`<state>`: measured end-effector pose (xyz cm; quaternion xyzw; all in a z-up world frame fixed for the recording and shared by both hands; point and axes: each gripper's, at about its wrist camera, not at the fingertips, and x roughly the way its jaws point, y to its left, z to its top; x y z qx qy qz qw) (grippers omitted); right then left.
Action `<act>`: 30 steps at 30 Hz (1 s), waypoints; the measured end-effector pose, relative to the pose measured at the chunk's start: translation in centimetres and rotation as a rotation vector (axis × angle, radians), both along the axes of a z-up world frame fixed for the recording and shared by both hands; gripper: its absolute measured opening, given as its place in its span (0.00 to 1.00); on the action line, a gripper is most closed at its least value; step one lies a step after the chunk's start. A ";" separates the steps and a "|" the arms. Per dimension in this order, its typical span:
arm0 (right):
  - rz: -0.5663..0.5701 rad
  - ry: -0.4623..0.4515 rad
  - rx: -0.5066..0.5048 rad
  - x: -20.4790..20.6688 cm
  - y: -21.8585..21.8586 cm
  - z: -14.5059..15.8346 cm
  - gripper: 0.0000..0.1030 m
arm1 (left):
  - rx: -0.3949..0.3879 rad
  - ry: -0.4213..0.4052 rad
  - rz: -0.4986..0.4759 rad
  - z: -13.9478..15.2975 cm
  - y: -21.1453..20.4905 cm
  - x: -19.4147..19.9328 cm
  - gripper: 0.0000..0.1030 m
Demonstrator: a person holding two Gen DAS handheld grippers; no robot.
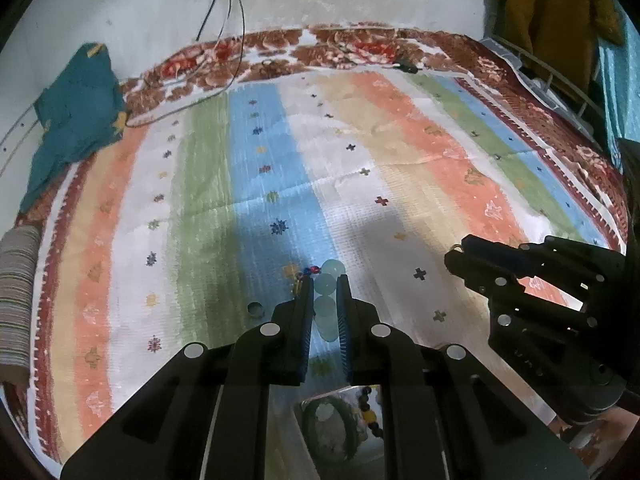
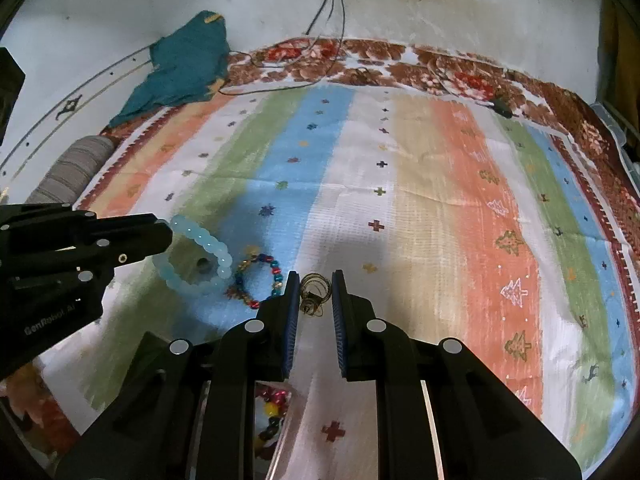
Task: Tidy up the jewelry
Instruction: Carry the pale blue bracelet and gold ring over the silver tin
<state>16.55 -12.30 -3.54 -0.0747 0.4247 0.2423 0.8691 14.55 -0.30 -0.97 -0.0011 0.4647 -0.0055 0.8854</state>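
Only legible txt: "GenRobot.AI", white print on left gripper (image 2: pixel 160 236) body, right wrist view.

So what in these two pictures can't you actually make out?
- Clear box, left wrist view: its contents are hidden by the left hand-held gripper and cut off at the bottom edge.
- Pale blue bead bracelet, right wrist view: one end hidden behind the left hand-held gripper.
- Wire jewelry between the right hand-held gripper's fingers: too small to identify.

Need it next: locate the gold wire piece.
In the right wrist view, the gold wire piece lies on the striped cloth between the right gripper's open fingers, right of the multicoloured bead bracelet.
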 end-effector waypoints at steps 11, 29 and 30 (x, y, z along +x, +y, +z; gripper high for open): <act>0.027 -0.016 0.036 -2.4 -0.4 0.7 0.16 | -0.018 -0.056 -0.018 1.7 -1.3 -3.5 0.11; 0.081 -0.005 0.068 -6.0 -0.3 1.2 0.16 | -0.060 -0.092 -0.022 2.6 -1.8 -7.8 0.11; 0.085 -0.002 0.066 -6.1 -0.3 1.1 0.16 | -0.060 -0.092 -0.021 2.5 -1.9 -8.0 0.11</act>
